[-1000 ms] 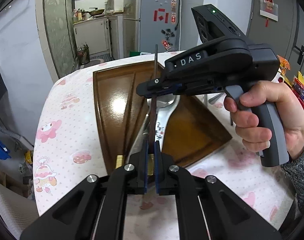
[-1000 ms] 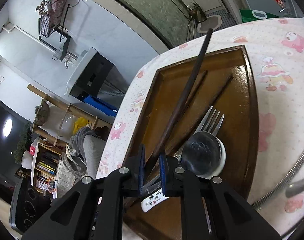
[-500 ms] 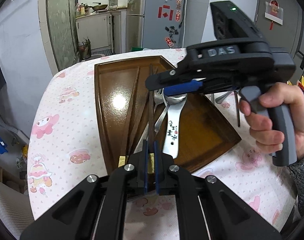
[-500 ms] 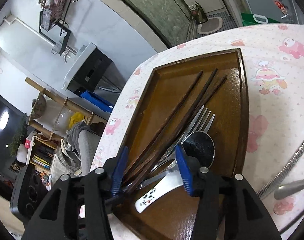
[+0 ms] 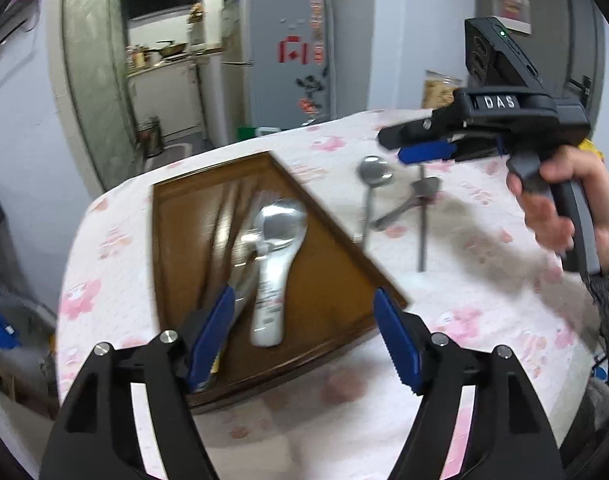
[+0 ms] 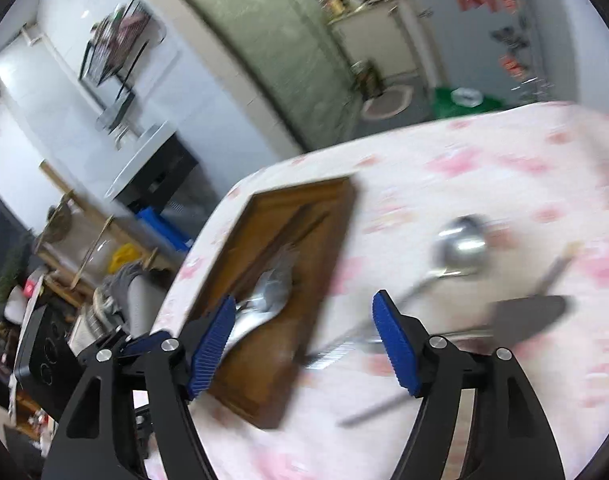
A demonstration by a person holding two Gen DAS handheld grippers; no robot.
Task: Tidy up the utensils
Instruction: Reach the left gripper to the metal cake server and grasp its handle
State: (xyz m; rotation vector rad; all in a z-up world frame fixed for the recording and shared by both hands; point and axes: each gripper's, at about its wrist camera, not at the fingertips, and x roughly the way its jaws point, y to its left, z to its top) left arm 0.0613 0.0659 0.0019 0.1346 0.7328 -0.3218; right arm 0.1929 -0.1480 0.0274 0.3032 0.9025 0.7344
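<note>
The wooden tray [image 5: 336, 264] is taken as landmark; it sits on the counter [image 5: 484, 312], which is covered by a pink-print cloth. Inside the tray, dark chopsticks [image 5: 220, 216] are laid lengthwise along its left side, a fork [image 5: 256, 208] and a white ceramic spoon [image 5: 274, 264] just beside them, all aligned the same way, judged as sorted placement.

The left tool [image 5: 304, 332] is seen above the tray's near end, jaws wide and just opened, nothing pressed between the pads; the chopsticks are judged released so they lie flat with the others. The right tool [image 5: 420, 152], held in a hand [image 5: 564, 208], is seen right of the tray, over the loose items; its jaws have also just been opening and stand wide with nothing gripped in the right wrist view.

Right of the tray, 3 pieces are left on the cloth: a metal ladle [image 6: 460, 244], a dark spatula [image 6: 532, 316], and a thin dark stick [image 5: 423, 232], possibly a chopstick. The view is blurred, so exact contact cannot be told. The ladle is judged the likely next pick, given where the right tool points.
</note>
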